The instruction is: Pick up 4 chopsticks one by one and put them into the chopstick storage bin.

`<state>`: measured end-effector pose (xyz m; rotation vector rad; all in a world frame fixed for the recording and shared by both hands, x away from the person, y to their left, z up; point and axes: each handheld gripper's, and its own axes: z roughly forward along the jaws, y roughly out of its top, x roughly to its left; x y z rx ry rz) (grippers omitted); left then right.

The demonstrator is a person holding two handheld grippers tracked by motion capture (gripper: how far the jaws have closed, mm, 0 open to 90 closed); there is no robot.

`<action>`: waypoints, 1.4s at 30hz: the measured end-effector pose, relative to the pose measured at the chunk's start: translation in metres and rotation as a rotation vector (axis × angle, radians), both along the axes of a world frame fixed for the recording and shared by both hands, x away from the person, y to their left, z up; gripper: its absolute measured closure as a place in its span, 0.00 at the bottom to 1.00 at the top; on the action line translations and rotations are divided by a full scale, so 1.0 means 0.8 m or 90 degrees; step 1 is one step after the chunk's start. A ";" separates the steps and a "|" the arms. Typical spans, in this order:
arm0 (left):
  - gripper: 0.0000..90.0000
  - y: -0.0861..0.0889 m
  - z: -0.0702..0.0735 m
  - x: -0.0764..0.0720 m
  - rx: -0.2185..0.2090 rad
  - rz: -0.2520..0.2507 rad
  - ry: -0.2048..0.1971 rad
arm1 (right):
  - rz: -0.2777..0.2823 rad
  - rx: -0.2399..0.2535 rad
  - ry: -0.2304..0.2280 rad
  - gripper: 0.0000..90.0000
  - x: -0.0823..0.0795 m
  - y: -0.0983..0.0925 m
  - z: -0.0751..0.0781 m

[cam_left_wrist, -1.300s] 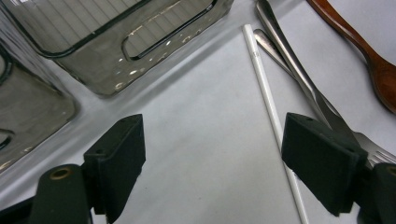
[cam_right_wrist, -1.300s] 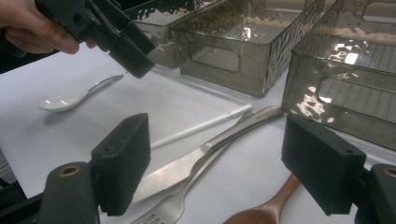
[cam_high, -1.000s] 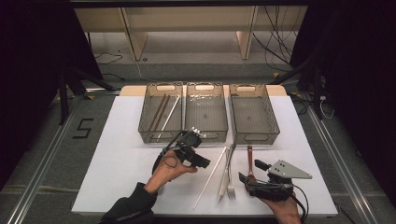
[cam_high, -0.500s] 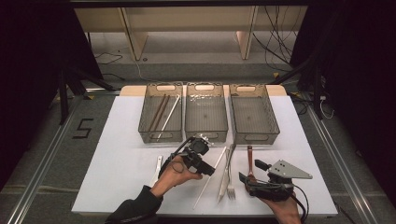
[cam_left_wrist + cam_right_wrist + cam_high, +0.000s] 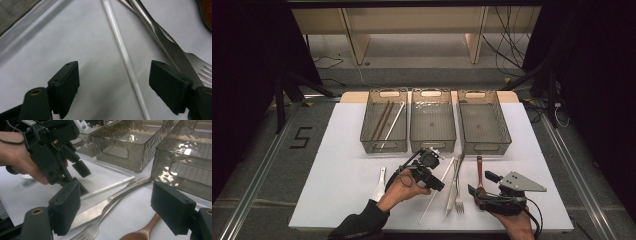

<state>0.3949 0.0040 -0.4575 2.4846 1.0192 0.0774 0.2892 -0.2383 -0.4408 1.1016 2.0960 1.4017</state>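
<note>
A single black figure "5" (image 5: 301, 137) is marked on the grey floor (image 5: 257, 165) just left of the white table (image 5: 347, 150), and that is the only sign I can read anywhere here.

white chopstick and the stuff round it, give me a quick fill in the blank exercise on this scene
1. The left gripper hovers with ____ jaws over the white chopstick.
2. The number of clear bins behind the cutlery is ____.
3. The wooden spoon lies by the ____ gripper.
4. The bin holding chopsticks is the ____ one.

Missing words: open; three; right; left
</note>
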 end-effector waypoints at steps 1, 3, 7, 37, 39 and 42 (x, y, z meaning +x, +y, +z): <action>0.27 -0.002 -0.001 0.000 0.000 -0.002 -0.001 | 0.000 0.000 0.000 0.27 0.000 0.000 0.000; 0.28 -0.002 -0.001 -0.001 0.004 -0.006 -0.001 | 0.000 0.001 -0.001 0.27 0.000 0.000 0.000; 0.29 -0.006 -0.003 -0.002 0.018 -0.018 -0.005 | 0.000 0.000 0.000 0.27 0.000 0.000 0.000; 0.58 -0.013 -0.008 -0.003 0.061 -0.044 -0.024 | 0.001 0.000 0.002 0.27 0.000 0.001 0.000; 0.63 -0.011 -0.008 -0.002 0.060 -0.042 -0.025 | 0.002 0.000 0.002 0.27 0.000 0.001 0.000; 0.72 -0.008 -0.007 0.001 0.061 -0.043 -0.022 | 0.001 0.001 0.002 0.27 0.000 0.001 0.000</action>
